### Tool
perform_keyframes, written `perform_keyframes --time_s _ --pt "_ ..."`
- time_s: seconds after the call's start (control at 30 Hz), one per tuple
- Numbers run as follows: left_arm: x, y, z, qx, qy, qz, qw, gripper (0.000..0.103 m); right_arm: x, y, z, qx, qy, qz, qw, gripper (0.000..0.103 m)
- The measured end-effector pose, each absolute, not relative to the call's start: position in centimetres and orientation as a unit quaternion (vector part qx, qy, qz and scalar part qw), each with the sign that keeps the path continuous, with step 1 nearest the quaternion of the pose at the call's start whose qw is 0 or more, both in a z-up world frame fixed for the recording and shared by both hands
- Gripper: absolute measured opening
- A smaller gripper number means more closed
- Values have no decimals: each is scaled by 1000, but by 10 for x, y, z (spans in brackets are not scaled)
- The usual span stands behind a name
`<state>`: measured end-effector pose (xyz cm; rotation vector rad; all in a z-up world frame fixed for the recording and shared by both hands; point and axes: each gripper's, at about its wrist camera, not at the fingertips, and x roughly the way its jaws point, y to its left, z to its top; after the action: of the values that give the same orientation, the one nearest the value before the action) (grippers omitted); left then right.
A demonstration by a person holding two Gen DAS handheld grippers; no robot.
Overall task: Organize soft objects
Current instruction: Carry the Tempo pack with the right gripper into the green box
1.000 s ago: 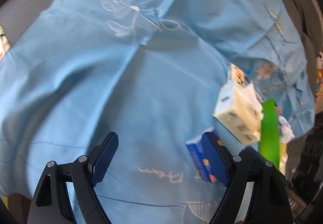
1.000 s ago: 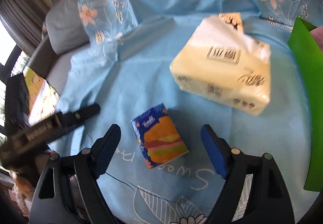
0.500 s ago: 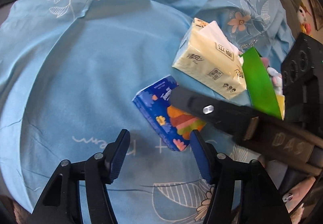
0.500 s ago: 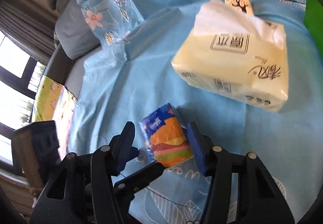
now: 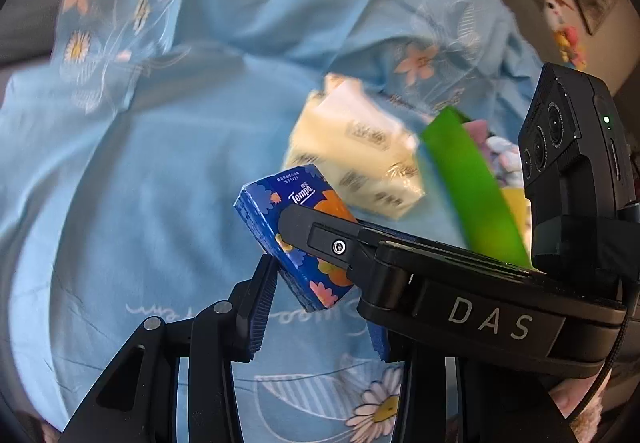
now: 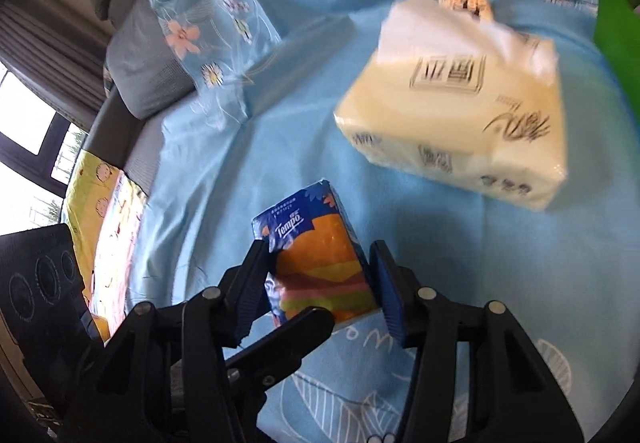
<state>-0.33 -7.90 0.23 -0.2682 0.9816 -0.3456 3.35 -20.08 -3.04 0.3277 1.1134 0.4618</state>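
A blue and orange Tempo tissue pack is held between both pads of my right gripper, lifted a little off the blue sheet. In the left wrist view the same pack sits above my left gripper, whose left pad touches its lower edge; the right pad is hidden behind the right gripper's black body. A larger cream tissue pack with white tissue sticking out lies on the sheet behind; it also shows in the left wrist view.
A light blue flowered sheet covers a grey sofa. A green box flap with soft toys behind it stands at the right. A yellow cushion lies at the left by a window.
Both grippers have narrowed. The right one has closed on the Tempo pack and raised it. The left gripper has moved in close under the pack.
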Motion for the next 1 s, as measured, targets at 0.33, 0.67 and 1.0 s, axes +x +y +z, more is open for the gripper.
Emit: perform_keyframes --time_s 0.33,0.67,1.0 --pt "9 -177 52 -63 404 -267 873 42 17 -295 39 196 419 140 875 52" --pt "28 -271 54 -19 389 -337 857 42 11 -390 49 241 372 63 894 52" --pt "64 -307 23 -7 430 -344 835 42 42 -432 18 258 398 13 880 49"
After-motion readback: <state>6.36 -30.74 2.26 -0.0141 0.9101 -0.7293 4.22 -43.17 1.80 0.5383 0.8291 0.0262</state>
